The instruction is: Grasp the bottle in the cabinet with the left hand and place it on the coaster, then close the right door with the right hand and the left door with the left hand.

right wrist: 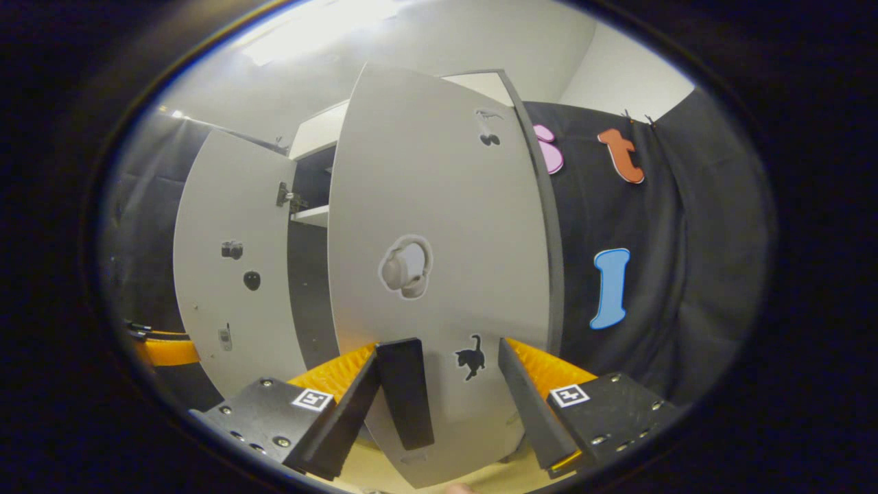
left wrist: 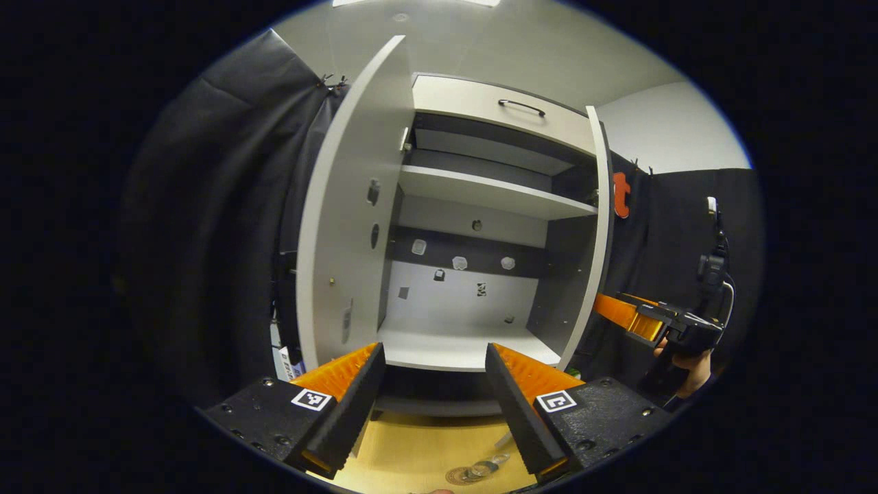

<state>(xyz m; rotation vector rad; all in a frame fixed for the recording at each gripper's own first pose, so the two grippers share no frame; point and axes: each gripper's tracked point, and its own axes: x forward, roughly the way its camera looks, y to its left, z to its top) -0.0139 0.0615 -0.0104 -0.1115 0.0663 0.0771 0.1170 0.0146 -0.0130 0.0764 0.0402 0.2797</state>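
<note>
The grey cabinet stands open, and its lower shelf is bare. My left gripper is open in front of that shelf with nothing between its fingers. Low on the wooden table, what looks like the clear bottle is on a round coaster, seen from above and partly cut off. The right door fills the space close ahead of my right gripper, which is open. The door's black handle lies between its fingers, near the left one. The left door is swung wide open.
The right gripper, held by a hand, is beside the right door's edge. A closed drawer with a dark handle tops the cabinet. The left door and the left gripper are at the left.
</note>
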